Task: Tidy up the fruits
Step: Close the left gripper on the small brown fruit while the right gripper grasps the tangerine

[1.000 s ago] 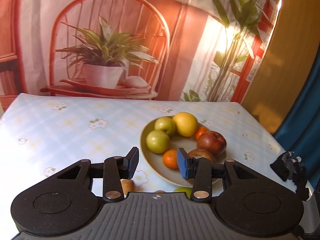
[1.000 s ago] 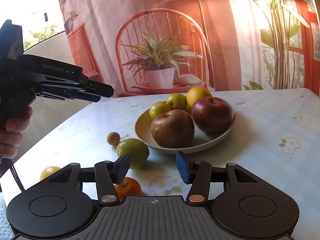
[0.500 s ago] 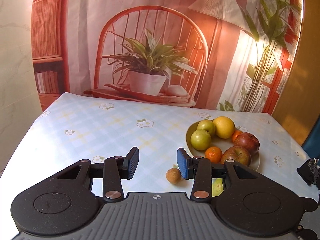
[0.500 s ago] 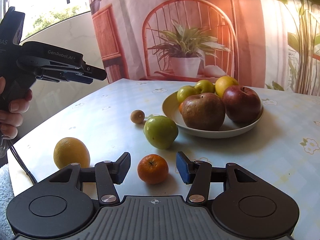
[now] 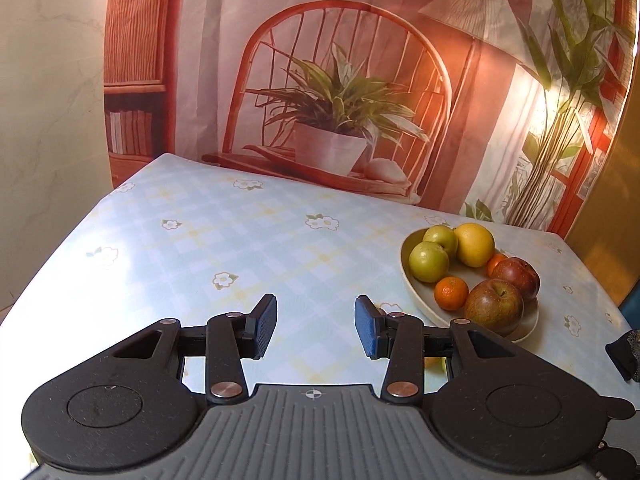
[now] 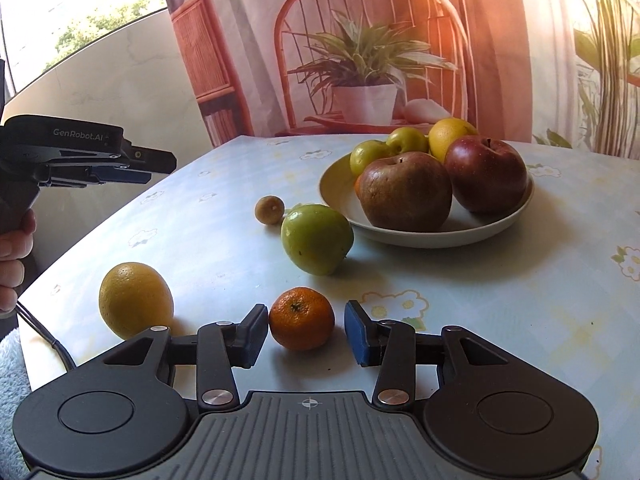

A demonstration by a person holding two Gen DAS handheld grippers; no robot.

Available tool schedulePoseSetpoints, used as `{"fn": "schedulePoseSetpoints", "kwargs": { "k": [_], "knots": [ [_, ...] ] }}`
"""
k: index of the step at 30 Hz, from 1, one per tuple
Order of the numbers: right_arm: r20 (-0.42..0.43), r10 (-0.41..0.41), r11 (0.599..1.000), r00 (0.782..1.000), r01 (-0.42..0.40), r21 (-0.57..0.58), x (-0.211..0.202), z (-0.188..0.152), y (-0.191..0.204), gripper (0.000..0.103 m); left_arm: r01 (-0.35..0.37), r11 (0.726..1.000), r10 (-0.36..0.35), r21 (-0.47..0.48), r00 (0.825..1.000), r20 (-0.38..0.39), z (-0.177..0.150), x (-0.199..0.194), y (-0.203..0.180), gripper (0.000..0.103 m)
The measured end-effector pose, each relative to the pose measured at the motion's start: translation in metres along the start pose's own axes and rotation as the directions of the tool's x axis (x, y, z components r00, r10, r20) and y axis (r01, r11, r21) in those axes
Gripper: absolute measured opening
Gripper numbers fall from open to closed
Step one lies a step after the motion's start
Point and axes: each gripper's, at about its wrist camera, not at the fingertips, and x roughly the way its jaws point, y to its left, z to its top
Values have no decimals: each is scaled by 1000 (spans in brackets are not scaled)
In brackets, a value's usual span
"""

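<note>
Nearest in the right wrist view, a tangerine lies on the worktop between the fingers of the right tool. The jaws are closing on it, but a thin gap can be seen at the left pad and a wider one at the right pad, so the fruit is judged not yet gripped.

Just left of it, a loose orange rests near the worktop's edge. Farther in, a green apple stands just beside the plate, and a small brown fruit lies close behind it. These four pieces are taken to be what remains to be gathered.

On the plate, a brownish apple and a red apple are set at the front, with two small green fruits and a yellow citrus behind them. From the left wrist view, two more small tangerines are seen on the plate. The job is therefore judged more than half done.

The left tool is held above a bare patch of the worktop, its jaws standing apart with nothing between them. In the right wrist view it is seen from the side, gripped by a hand at the far left, well apart from every fruit.
</note>
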Motion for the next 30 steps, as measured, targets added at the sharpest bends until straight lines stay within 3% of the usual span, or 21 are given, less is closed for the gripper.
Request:
{"fn": "schedulePoseSetpoints", "kwargs": {
  "k": [6, 14, 24, 27, 30],
  "knots": [
    [-4, 10, 1000, 1000, -10, -12, -1, -1, 2, 33, 13, 998, -13, 62, 1000, -1, -8, -3, -8, 47],
    [13, -2, 1000, 1000, 2, -19, -4, -2, 1, 33, -4, 999, 4, 45, 1000, 6, -10, -6, -5, 53],
    [51, -31, 1000, 998, 30, 5, -10, -3, -3, 32, 3, 998, -3, 59, 1000, -1, -12, -5, -8, 53],
    [57, -35, 999, 998, 34, 17, -10, -3, -5, 32, 33, 998, -32, 59, 999, -12, -11, -3, -8, 53],
    [59, -34, 999, 998, 33, 16, -11, -3, -5, 32, 128, 987, -125, 93, 992, -32, -2, 1, -9, 53]
  ]
}}
